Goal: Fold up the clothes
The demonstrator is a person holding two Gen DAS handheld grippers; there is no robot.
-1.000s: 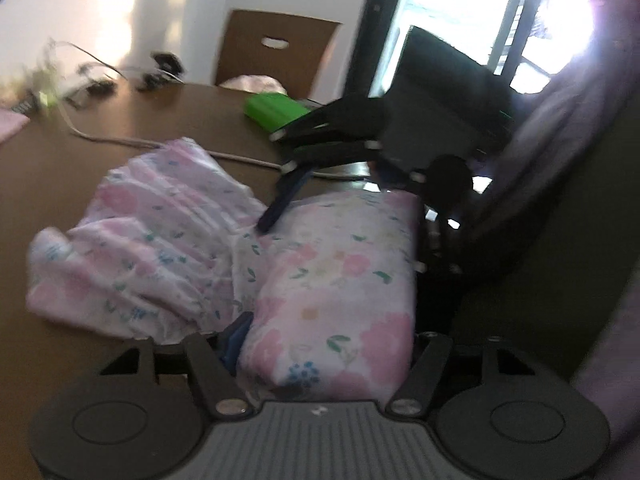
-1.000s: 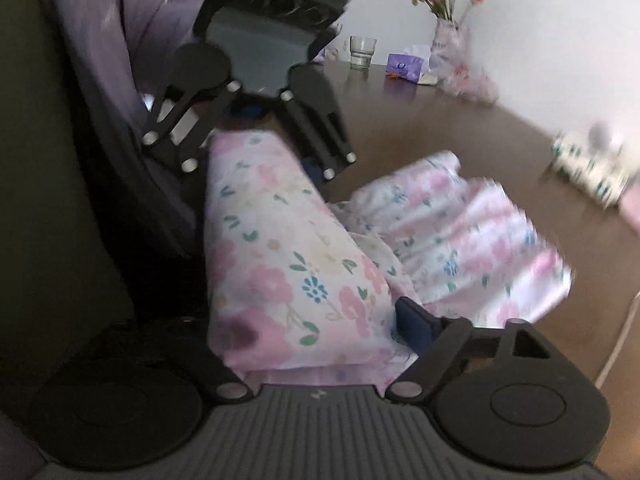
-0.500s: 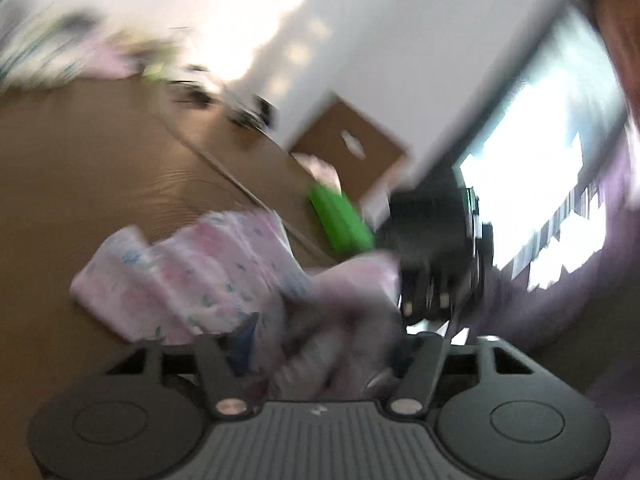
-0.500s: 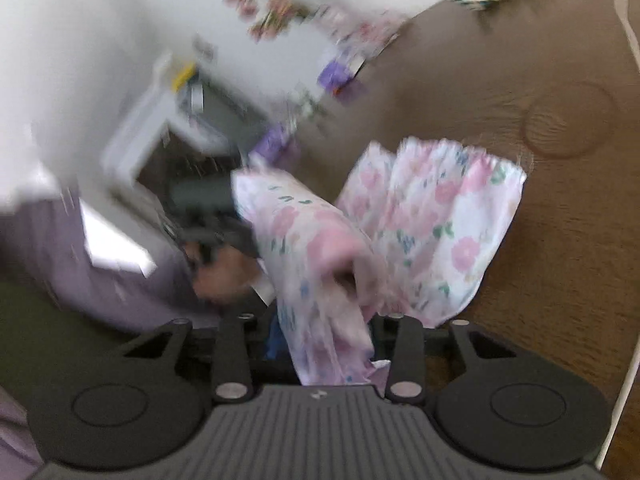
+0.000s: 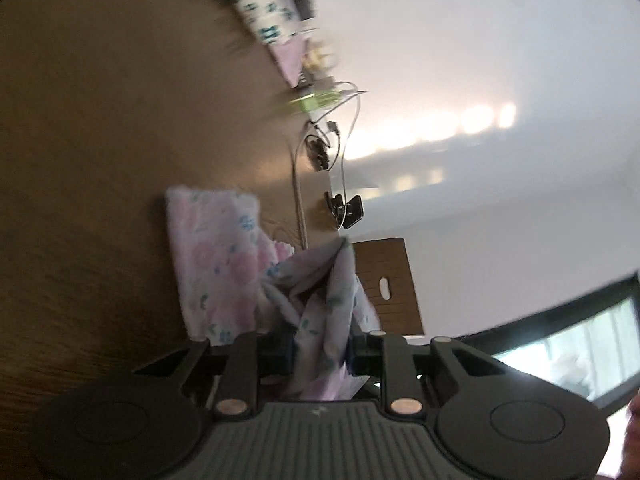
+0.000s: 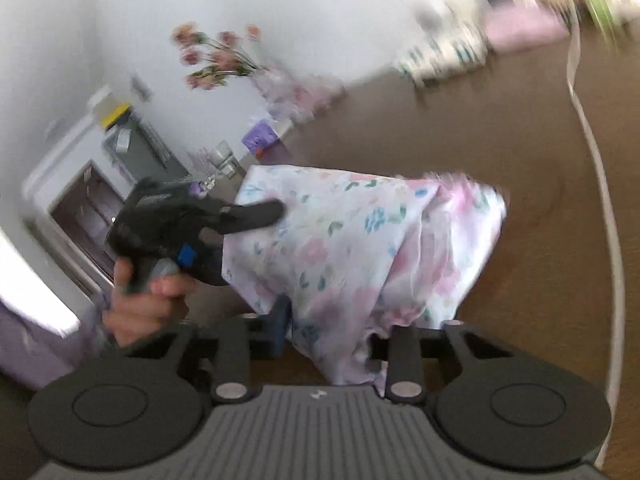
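A pink and white floral garment (image 6: 360, 240) hangs stretched between my two grippers above the brown table (image 6: 520, 152). My right gripper (image 6: 328, 336) is shut on its near edge. The left gripper (image 6: 276, 210), held by a hand, pinches the far top corner in the right wrist view. In the left wrist view my left gripper (image 5: 320, 352) is shut on bunched cloth (image 5: 324, 296); the rest of the garment (image 5: 216, 256) trails down toward the table (image 5: 100, 140). Both views are tilted and blurred.
A white cable (image 6: 600, 184) runs across the table at the right. Flowers in a vase (image 6: 224, 60), a purple box (image 6: 262, 140) and folded cloths (image 6: 448, 56) stand along the far edge. Chargers and cords (image 5: 332, 160) and a wooden chair back (image 5: 384, 284) show by the wall.
Both grippers lifted the garment off the table and swung it up, spreading it between them; the cameras rolled sideways. The lower part unfolded and now hangs.
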